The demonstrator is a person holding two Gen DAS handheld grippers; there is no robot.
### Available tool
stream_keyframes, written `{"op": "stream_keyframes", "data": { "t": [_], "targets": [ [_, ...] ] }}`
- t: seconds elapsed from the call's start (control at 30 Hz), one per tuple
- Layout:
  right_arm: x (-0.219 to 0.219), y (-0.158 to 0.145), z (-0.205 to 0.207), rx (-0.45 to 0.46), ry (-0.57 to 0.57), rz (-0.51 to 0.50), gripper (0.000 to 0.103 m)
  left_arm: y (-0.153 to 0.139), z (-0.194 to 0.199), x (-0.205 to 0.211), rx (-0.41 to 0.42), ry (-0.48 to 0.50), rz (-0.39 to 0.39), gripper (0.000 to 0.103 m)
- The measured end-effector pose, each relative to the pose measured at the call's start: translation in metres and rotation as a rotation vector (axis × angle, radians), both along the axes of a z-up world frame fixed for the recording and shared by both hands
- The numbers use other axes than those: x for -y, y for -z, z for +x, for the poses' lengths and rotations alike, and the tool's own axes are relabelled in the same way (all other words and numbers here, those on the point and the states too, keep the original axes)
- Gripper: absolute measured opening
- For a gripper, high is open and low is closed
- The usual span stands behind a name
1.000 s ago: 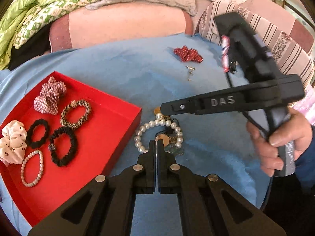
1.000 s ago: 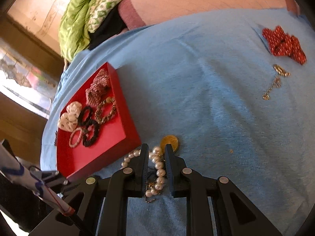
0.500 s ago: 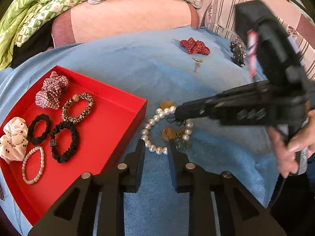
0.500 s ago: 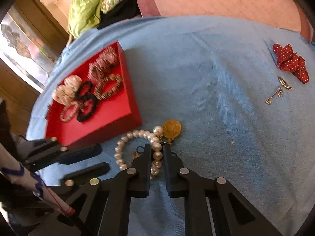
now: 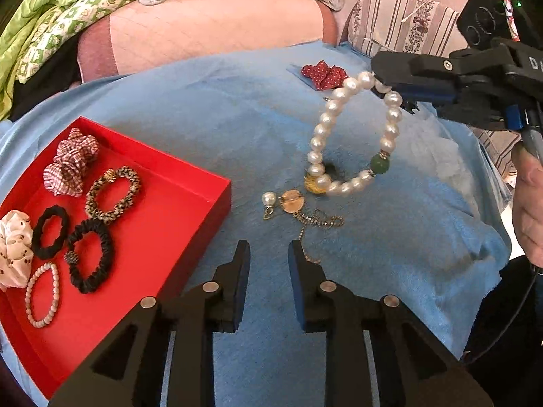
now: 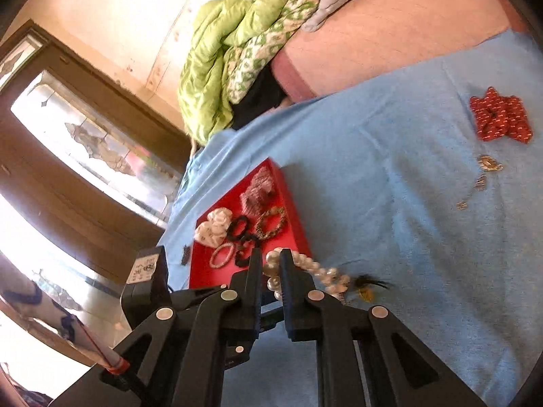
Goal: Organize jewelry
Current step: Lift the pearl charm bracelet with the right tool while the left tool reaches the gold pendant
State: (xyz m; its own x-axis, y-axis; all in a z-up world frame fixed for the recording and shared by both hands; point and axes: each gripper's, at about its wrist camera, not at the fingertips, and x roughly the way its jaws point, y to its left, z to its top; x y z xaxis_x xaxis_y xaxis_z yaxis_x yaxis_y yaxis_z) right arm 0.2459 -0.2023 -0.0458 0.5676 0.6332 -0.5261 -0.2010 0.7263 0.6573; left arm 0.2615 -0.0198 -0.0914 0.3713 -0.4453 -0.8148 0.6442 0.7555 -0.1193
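Note:
My right gripper (image 5: pixel 381 79) is shut on a white pearl bracelet (image 5: pixel 319 135) with one green bead and holds it hanging above the blue cloth; in the right wrist view the pearls (image 6: pixel 305 264) sit between its fingers (image 6: pixel 270 264). My left gripper (image 5: pixel 268 254) is open and empty, low over the cloth, just right of the red tray (image 5: pixel 169 237). A pearl earring (image 5: pixel 268 201), a gold coin brooch (image 5: pixel 293 203) and a thin chain (image 5: pixel 319 220) lie on the cloth in front of it.
The tray holds several scrunchies and a small bead bracelet (image 5: pixel 42 295). A red dotted scrunchie (image 5: pixel 324 73) and small gold pieces (image 6: pixel 485 169) lie farther back. A pink cushion (image 5: pixel 203 37), green quilt (image 5: pixel 51 10) and striped pillows (image 5: pixel 407 23) border the cloth.
My right gripper closed on the pearl bracelet and lifted it off the cloth to the right. My left gripper opened and drew back, uncovering the earring, brooch and chain.

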Motion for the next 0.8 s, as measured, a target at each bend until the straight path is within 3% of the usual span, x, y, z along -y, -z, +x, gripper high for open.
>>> {"op": "stream_keyframes", "data": {
  "t": [0.1,0.23,0.7,0.73,0.77,0.8],
  "targets": [
    [0.012,0.000,0.000,-0.006,0.030,-0.002,0.011,0.002,0.002,0.008,-0.003,0.006,0.001,0.022],
    [0.029,0.002,-0.002,-0.022,0.111,-0.121,0.011,0.004,0.004,0.018,0.010,0.003,0.012,0.022],
    [0.042,0.015,0.001,-0.070,0.128,-0.119,0.011,0.022,0.029,0.052,0.026,-0.091,0.030,0.023],
    [0.042,0.016,0.002,-0.070,0.128,-0.120,0.011,0.021,0.028,0.052,0.029,-0.090,0.035,0.022],
    [0.042,0.016,0.002,-0.071,0.130,-0.119,0.011,0.021,0.026,0.053,0.037,-0.087,0.037,0.011],
    [0.042,0.016,0.002,-0.072,0.132,-0.117,0.011,0.020,0.025,0.054,0.041,-0.081,0.042,0.011]
  ]
}}
